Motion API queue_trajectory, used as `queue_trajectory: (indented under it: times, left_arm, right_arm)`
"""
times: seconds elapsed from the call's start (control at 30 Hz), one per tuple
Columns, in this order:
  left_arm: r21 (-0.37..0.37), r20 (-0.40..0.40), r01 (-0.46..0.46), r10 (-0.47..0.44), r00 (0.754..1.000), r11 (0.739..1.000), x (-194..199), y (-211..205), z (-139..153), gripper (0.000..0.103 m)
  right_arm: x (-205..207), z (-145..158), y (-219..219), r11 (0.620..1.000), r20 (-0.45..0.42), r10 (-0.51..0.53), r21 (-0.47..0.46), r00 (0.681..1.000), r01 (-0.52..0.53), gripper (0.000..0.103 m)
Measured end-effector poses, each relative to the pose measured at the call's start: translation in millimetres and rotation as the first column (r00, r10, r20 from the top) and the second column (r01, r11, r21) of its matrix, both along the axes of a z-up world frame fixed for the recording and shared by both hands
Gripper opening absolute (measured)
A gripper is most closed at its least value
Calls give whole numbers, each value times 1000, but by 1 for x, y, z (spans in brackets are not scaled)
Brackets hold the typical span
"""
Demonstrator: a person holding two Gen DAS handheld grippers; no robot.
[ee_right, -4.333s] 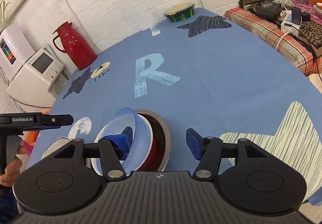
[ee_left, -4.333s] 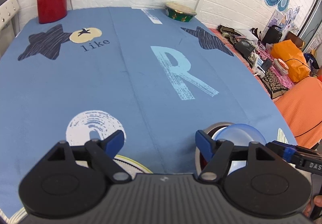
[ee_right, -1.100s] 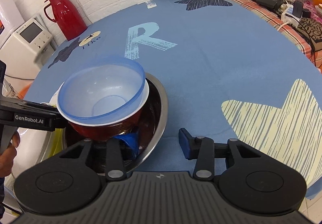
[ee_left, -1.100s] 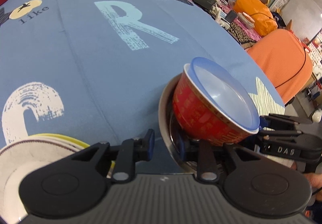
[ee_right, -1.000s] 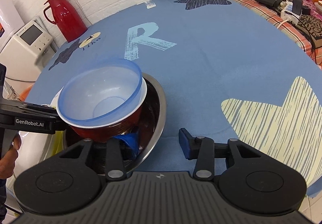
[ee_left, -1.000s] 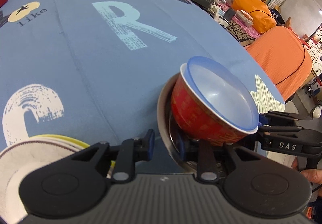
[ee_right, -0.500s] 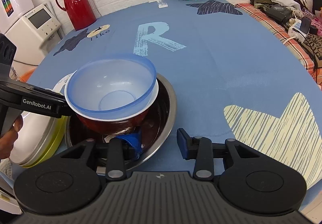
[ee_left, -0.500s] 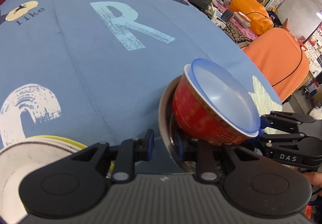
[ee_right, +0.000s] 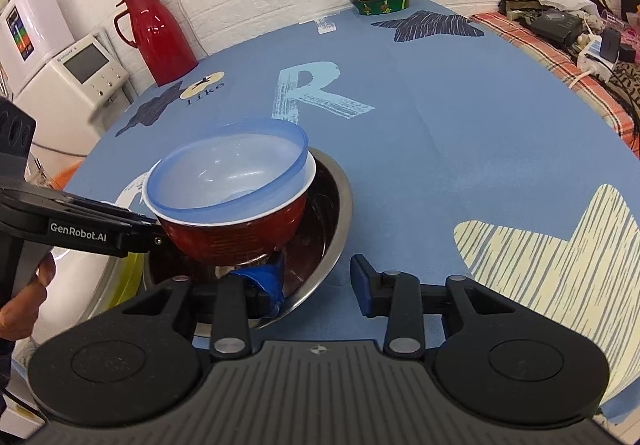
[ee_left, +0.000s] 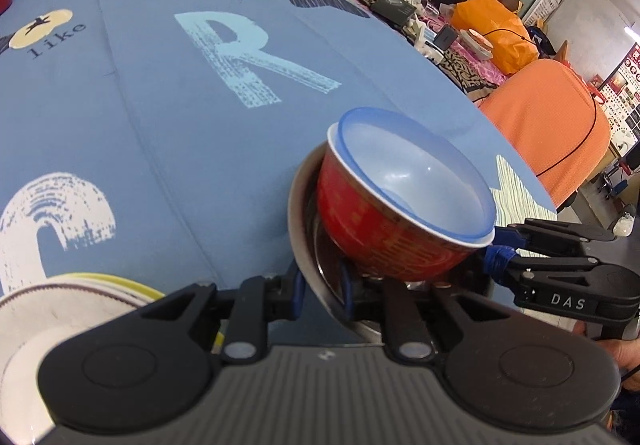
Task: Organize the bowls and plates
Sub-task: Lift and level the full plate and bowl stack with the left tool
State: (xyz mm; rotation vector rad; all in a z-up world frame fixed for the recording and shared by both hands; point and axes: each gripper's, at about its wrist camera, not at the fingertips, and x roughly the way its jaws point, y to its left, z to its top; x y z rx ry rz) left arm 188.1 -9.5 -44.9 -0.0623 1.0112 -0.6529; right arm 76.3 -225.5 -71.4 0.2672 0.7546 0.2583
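Two nested bowls — red, blue

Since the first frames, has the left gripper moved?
Yes. The left gripper shifted right, away from the white arch print, onto the steel bowl rim.

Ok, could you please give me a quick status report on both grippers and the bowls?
Left gripper shut on steel bowl rim. Right gripper open, straddling the opposite rim. Red bowl with blue bowl nested inside, tilted in steel bowl. Plate stack beside it; nothing obstructing.

Red thermos, white appliance
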Motion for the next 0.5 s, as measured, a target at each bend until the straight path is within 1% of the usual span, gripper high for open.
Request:
queue_trajectory:
  times: [0.07, 0.17, 0.2, 0.23, 0.27, 0.3, 0.33, 0.4, 0.43, 0.5]
  left_arm:
    - [-1, 10, -7, 7, 1000, 1000, 1, 0, 0, 16]
    - [-5, 19, -10, 10, 1000, 1000, 1, 0, 1, 16]
    - [-9, 28, -11, 11, 1000, 1000, 1, 1, 2, 16]
    - [-23, 39, -11, 12, 999, 1000, 1, 1, 4, 19]
    - [-26, 56, -12, 13, 998, 1000, 0, 1, 6, 22]
    - [-18, 79, -6, 7, 997, 1000, -1, -1, 9, 24]
    - [-1, 88, 0, 0, 996, 1000, -1, -3, 9, 23]
    - [15, 58, 0, -1, 998, 1000, 3, -5, 5, 25]
    - [20, 59, -4, 3, 998, 1000, 4, -4, 3, 26]
    - [0, 56, -15, 15, 998, 1000, 6, 0, 2, 26]
  right_arm:
    - [3, -1, -3, 999, -8, -7, 34, 1000, 7, 20]
    - [1, 2, 3, 1000, 6, 6, 4, 1000, -6, 20]
    - [1, 3, 5, 1000, 14, 22, 11, 1000, -22, 20]
    - [1, 4, 7, 999, 28, 43, 30, 999, -43, 23]
    - [1, 6, 12, 999, 46, 39, 1, 998, -39, 22]
    - [3, 7, 16, 999, 56, 43, -31, 998, -41, 22]
    - [7, 5, 15, 999, 57, 39, -36, 998, -37, 22]
    - [12, 0, 12, 1000, 48, 29, -10, 998, -29, 22]
    - [13, -1, 12, 999, 64, 36, -4, 997, -36, 23]
    - [16, -3, 11, 999, 70, 41, 10, 997, -41, 24]
